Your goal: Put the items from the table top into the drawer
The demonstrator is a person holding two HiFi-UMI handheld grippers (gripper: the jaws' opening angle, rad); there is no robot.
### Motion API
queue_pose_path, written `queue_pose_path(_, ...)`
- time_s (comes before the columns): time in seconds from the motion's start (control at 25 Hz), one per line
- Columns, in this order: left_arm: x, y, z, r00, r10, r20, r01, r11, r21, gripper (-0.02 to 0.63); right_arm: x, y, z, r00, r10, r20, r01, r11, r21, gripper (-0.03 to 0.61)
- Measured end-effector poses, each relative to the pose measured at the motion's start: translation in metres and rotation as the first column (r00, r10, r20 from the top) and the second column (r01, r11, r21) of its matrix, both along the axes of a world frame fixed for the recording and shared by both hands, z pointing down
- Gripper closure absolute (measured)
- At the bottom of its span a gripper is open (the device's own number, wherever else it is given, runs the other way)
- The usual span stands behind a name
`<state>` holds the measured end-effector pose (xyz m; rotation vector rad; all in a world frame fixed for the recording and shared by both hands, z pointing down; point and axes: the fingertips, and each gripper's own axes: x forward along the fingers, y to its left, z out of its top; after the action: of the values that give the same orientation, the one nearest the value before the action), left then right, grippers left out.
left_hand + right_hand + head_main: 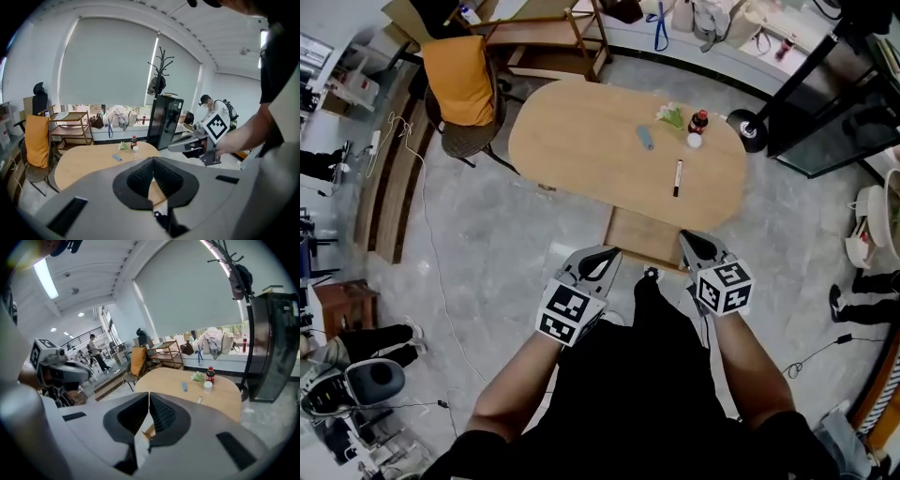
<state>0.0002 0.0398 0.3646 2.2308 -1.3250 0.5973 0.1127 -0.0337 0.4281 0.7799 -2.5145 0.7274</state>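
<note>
**A:** Which step is in hand?

**B:** The approach, I'd judge. Nothing looks stowed yet, and every item lies out on the table (572,131). The left gripper (602,259) and right gripper (692,246) hang just off the table's near edge. There is one at each side of the drawer (639,234), well apart from the items.

**A:** And the jaws?

**B:** Both pairs are together, pads meeting at the tips, with nothing between them.

**A:** Where are the things to be moved?

**B:** They are gathered on the right part of the top. The marker (678,177) lies alone, nearest the drawer. Farther off are a blue object (646,138), a small white cup (695,141) and a dark bottle (698,121) just beside the cup. A sprig of flowers (672,114) lies farthest.

**A:** Is the drawer ready?

**B:** A wooden panel juts out from under the near edge, between the grippers. It seems to be the drawer pulled out, though from above I cannot tell its depth or whether anything lies in it.

**A:** So what does the next move call for?

**B:** One gripper has to part its jaws and reach over the drawer to an item. The marker is the near choice for the right gripper. It lies flat and thin, so the jaws should come down across its body. The bottle wants an upright hold, without knocking the cup beside it.
</note>
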Motion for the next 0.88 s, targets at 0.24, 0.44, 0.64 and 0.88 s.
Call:
queue_pose_path(0.24,0.003,-0.072,0.031,0.999,-0.009,0.033,0.01,0.999,-0.044,0.612,0.014,-0.084,0.111,0.995,0.061,-0.073,-0.07,0.989,-0.131,0.574)
queue_pose_path(0.44,0.0,-0.09,0.069,0.999,0.012,0.039,-0.007,0.992,-0.123,0.612,0.008,-0.113,0.174,0.986,0.045,-0.158,-0.067,0.988,-0.139,0.574)
queue_pose_path(0.64,-0.013,-0.109,0.092,1.0,0.013,0.028,-0.008,0.989,-0.15,0.612,0.005,-0.137,0.234,0.969,0.074,-0.237,-0.117,0.978,-0.173,0.572)
queue_pose_path(0.88,-0.039,-0.122,0.122,0.999,0.034,0.011,-0.032,0.982,-0.188,0.612,-0.003,-0.162,0.308,0.935,0.102,-0.339,-0.186,0.957,-0.225,0.537)
